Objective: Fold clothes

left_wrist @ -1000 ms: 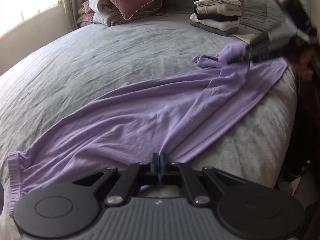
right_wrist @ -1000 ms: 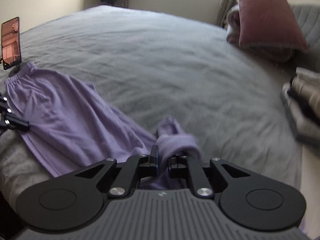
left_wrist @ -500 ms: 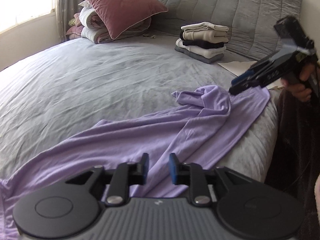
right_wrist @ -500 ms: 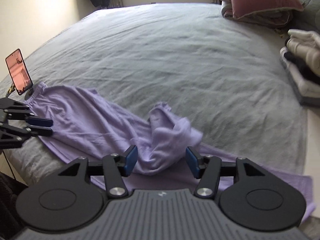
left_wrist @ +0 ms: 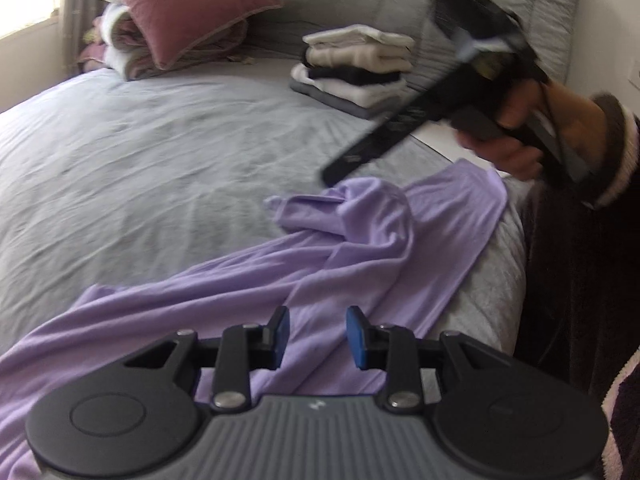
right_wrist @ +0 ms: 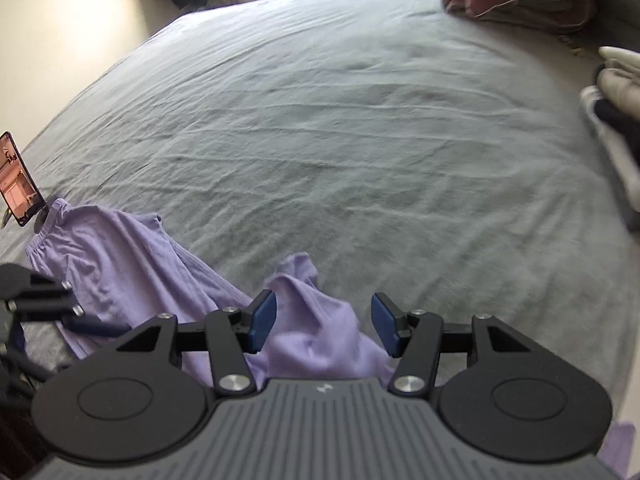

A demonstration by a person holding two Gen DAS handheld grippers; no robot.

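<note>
Grey bed (left_wrist: 120, 168) carrying lilac garment (left_wrist: 248, 280), lying stretched along near edge. Left gripper (left_wrist: 316, 336) hovering over it, jaws spread, gripping nothing. Right gripper (right_wrist: 324, 324) hanging above bunched end, jaws wide apart, fabric lying below gap.

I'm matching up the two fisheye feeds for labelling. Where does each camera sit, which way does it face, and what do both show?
Left wrist: behind the open left gripper, low over the lavender garment, facing the headboard; the right gripper and the hand holding it show.
Right wrist: behind the open right gripper, facing across the grey bed toward the far wall; the left gripper shows at left.
Shared: garment, bed, maroon pillow, folded stack.
</note>
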